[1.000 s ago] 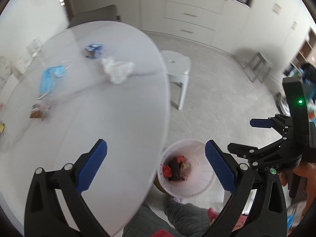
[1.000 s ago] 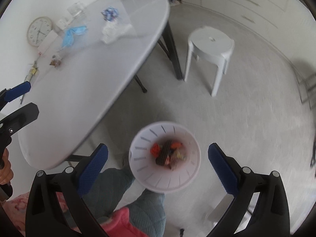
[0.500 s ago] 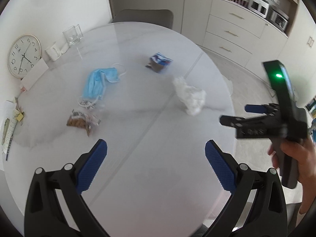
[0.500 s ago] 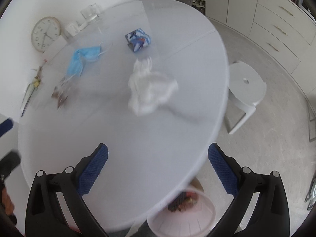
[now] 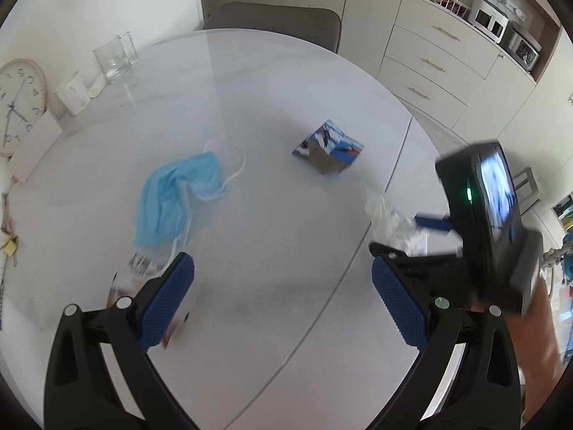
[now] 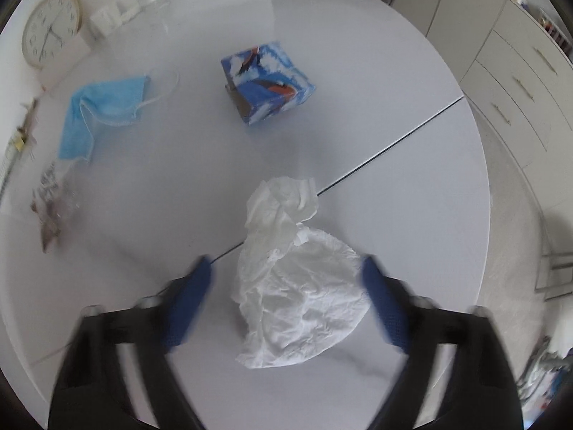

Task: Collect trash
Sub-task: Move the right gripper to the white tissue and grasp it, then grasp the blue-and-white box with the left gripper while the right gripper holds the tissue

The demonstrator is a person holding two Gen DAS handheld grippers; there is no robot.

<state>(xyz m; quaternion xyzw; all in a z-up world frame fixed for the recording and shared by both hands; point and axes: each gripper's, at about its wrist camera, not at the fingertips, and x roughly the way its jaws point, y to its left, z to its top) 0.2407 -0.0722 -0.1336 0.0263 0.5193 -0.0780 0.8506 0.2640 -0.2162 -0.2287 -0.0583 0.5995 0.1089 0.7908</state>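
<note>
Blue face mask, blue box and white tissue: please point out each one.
Blue face mask (image 6: 104, 98), right wrist view, on its pleated middle.
Blue box (image 6: 266, 79), right wrist view, on its top face.
White tissue (image 6: 301, 294), right wrist view, on its crumpled middle.

A round white table (image 6: 412, 186) with a dark seam across its top carries the trash. A crumpled white tissue (image 6: 297, 286) lies on the seam. Beyond the tissue sits a blue printed carton (image 6: 266, 84); left of the carton lie a blue face mask (image 6: 100, 114) and a clear snack wrapper (image 6: 52, 200).
</note>
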